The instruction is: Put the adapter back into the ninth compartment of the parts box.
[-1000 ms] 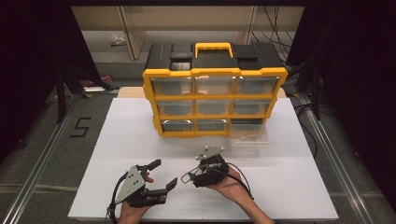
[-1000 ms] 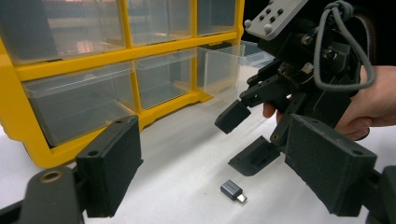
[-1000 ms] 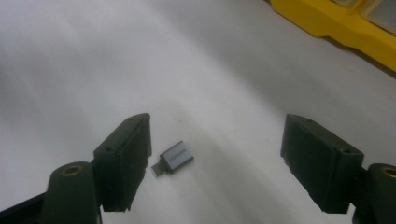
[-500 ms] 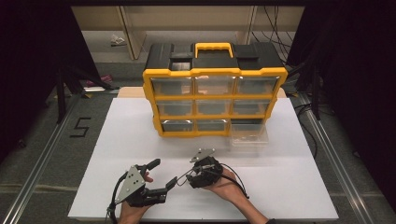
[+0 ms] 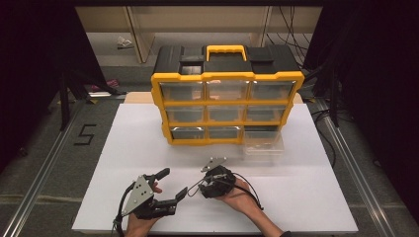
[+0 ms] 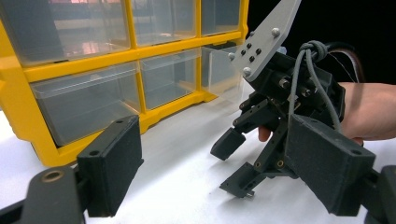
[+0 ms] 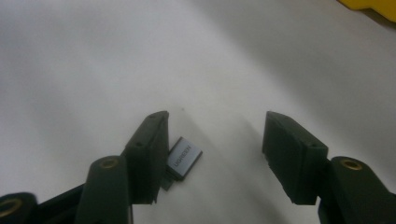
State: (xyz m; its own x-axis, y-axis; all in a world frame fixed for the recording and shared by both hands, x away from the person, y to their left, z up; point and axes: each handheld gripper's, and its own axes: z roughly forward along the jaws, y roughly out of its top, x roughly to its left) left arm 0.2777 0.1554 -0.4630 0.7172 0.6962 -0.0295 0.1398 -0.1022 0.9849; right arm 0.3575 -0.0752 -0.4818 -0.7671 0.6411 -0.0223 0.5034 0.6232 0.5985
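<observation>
Small silver-grey metal adapter with printed lettering (image 7: pixel 185 157) lies flat on the white table (image 5: pixel 148 143), between your right gripper's (image 7: pixel 212 154) jaws and just beside the left-hand one; can't tell if it touches. Those jaws have just been closing but are still apart, gripping nothing. Your left gripper (image 6: pixel 224 172) is wide open and empty, near the yellow drawer organizer (image 5: pixel 227 106).

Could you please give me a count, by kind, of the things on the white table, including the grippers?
Yellow drawer cabinet: 1
Clear drawer pulled out onto the table: 1
Small grey adapter: 1
Grippers: 2, left gripper and right gripper
Total: 5
</observation>
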